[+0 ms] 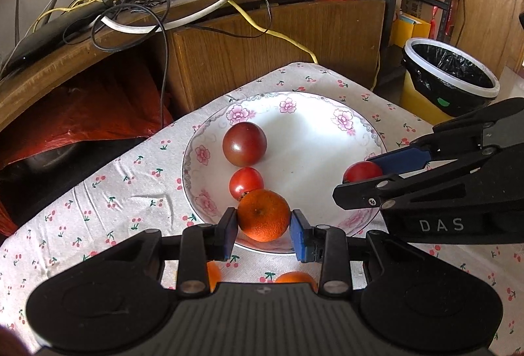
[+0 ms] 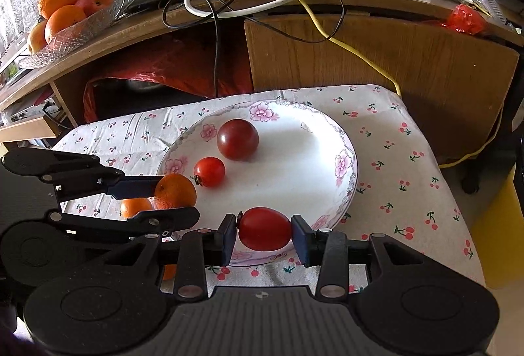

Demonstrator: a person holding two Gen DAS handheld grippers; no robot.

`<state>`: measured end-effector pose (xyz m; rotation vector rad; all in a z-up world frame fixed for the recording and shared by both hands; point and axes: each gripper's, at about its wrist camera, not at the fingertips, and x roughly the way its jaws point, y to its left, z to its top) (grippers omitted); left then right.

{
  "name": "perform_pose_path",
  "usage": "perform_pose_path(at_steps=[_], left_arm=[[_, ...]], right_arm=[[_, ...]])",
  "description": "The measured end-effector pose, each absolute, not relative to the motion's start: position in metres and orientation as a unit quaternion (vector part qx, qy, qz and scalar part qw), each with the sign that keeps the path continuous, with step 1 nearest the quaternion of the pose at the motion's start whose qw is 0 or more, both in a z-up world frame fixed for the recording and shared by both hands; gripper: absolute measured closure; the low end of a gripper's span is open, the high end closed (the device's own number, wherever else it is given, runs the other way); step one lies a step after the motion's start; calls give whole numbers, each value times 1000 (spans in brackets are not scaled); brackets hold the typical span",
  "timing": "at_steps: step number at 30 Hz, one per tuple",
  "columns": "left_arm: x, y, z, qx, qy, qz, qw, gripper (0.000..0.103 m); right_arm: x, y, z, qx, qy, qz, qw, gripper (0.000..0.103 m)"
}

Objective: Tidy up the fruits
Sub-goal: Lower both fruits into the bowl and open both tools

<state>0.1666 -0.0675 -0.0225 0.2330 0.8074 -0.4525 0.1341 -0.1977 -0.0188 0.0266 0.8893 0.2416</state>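
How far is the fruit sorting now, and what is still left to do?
Done: two tomatoes, a dark one and a small red one, lie on the plate. In hand: the left hand-held gripper holds an orange over the plate's near rim; the right hand-held gripper holds a red tomato there too. Left: at least two oranges remain on the cloth.

A white flower-rimmed plate sits on the cherry-print cloth. A big dark-red tomato and a small red tomato (stem to the left) lie toward its left side. An orange and an oval red tomato are held over its near rim.
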Motion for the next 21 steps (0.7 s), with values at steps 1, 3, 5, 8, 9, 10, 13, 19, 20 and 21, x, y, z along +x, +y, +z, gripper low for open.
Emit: perform_pose_path(at_steps=[1, 3, 5, 8, 9, 10, 13, 19, 20, 21], left_arm=[[167, -68, -22, 112, 389, -217, 888, 60], [168, -67, -21, 110, 391, -216, 888, 60], [168, -67, -21, 110, 391, -216, 888, 60], [168, -67, -20, 112, 392, -213, 888, 60], [168, -68, -20, 112, 392, -212, 888, 60], [167, -68, -19, 112, 391, -213, 888, 59], [168, -67, -18, 109, 390, -213, 889, 58], [166, -64, -12, 107, 383, -212, 892, 56], [165, -63, -11, 106, 383, -212, 893, 56], [165, -62, -10, 106, 383, -213, 893, 56]], right_arm=[[134, -198, -18, 13, 428, 116, 896, 68], [134, -198, -17, 15, 425, 117, 897, 68], [134, -198, -16, 16, 423, 118, 898, 68], [134, -198, -15, 17, 421, 118, 899, 68], [134, -198, -15, 18, 421, 118, 899, 68], [134, -199, -14, 18, 421, 118, 899, 68], [134, -200, -13, 21, 420, 116, 900, 68], [130, -198, -9, 20, 417, 121, 901, 67], [129, -198, -9, 20, 416, 122, 901, 67], [129, -198, -8, 20, 416, 123, 901, 67]])
